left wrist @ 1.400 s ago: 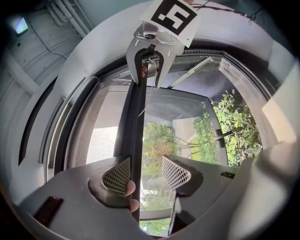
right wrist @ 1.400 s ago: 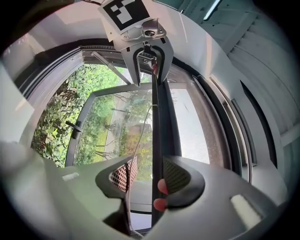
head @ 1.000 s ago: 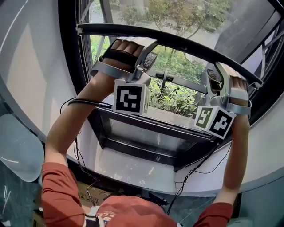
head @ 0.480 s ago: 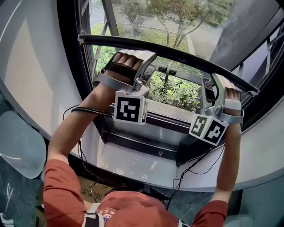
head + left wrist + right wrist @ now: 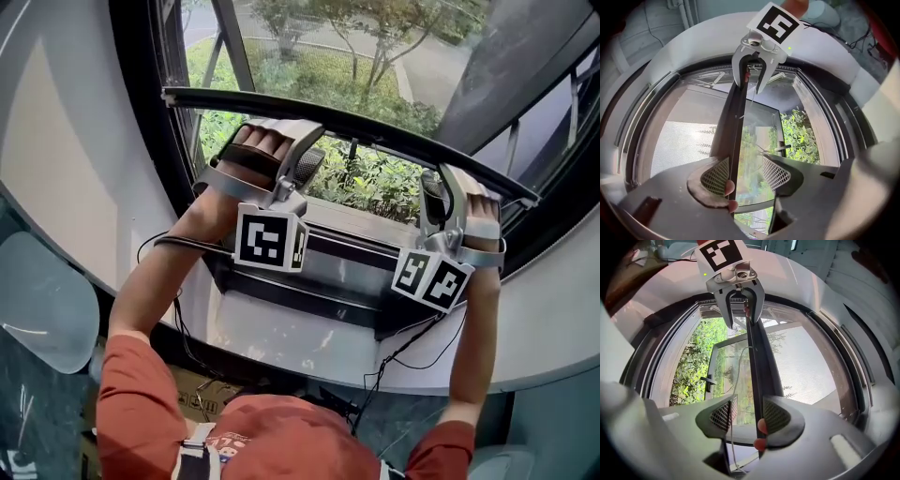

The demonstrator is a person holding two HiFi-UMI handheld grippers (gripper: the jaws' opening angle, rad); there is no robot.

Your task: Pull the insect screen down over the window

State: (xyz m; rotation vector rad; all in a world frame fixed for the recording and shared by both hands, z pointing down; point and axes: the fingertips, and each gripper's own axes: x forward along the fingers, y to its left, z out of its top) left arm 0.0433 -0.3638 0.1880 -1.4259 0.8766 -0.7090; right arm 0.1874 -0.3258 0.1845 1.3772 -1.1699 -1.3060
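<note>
Head view: red sleeves (image 5: 131, 394) nearest, both arms raised to the window. Left gripper (image 5: 298, 169) and right gripper (image 5: 437, 208) sit under the dark screen bar (image 5: 356, 127), well apart along it. The bar runs across the upper part of the opening, tilted down toward the right.

Left gripper view: jaws apart, straddling the bar, which lies against the left-hand pad (image 5: 717, 176); not clamped. Bare fingertips (image 5: 729, 188) show beside that pad.

Right gripper view: jaws likewise apart, bar against the right-hand pad (image 5: 776, 417), fingertips (image 5: 762, 425) just beside it.

Screen mesh (image 5: 679, 145) hangs from one side of the bar. Beyond it are the open window sash (image 5: 761, 140) with its handle (image 5: 782, 148), then green shrubs (image 5: 375, 183).
</note>
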